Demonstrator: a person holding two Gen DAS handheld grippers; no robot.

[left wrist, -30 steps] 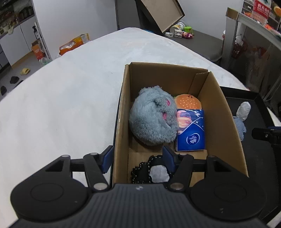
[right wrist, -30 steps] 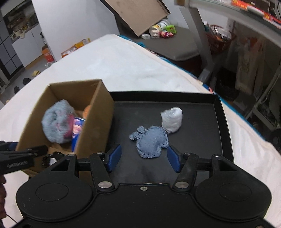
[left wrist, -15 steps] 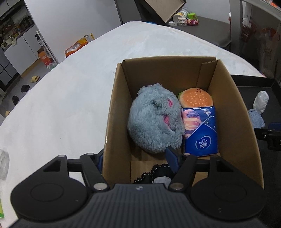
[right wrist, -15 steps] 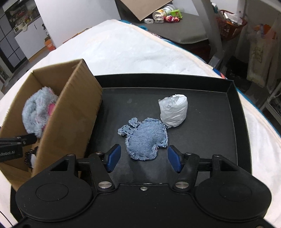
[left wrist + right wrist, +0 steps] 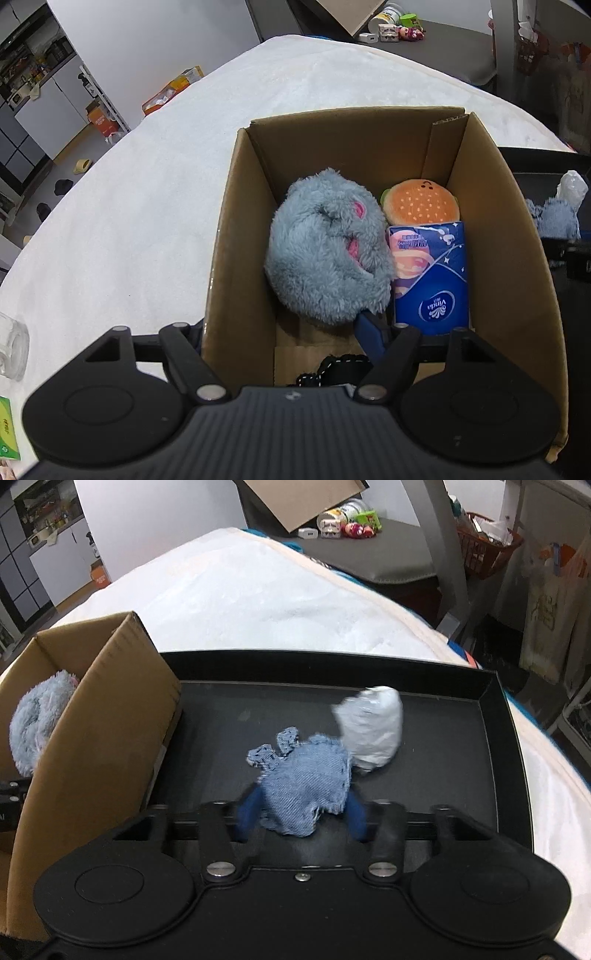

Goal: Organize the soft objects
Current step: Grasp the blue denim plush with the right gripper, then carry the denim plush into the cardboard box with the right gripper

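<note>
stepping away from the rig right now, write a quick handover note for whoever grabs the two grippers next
Right gripper: jaws have just been closing around the denim toy on the black tray; the pads look to be at its sides, but motion blur hides whether they grip it yet.
Left gripper: open, jaws have just been widening, straddling the near left wall of the cardboard box, holding nothing.
Done: grey plush, burger plush, tissue pack and a black lace item are in the box.
Left: the denim toy and the white bundle still lie on the tray, touching each other.
</note>
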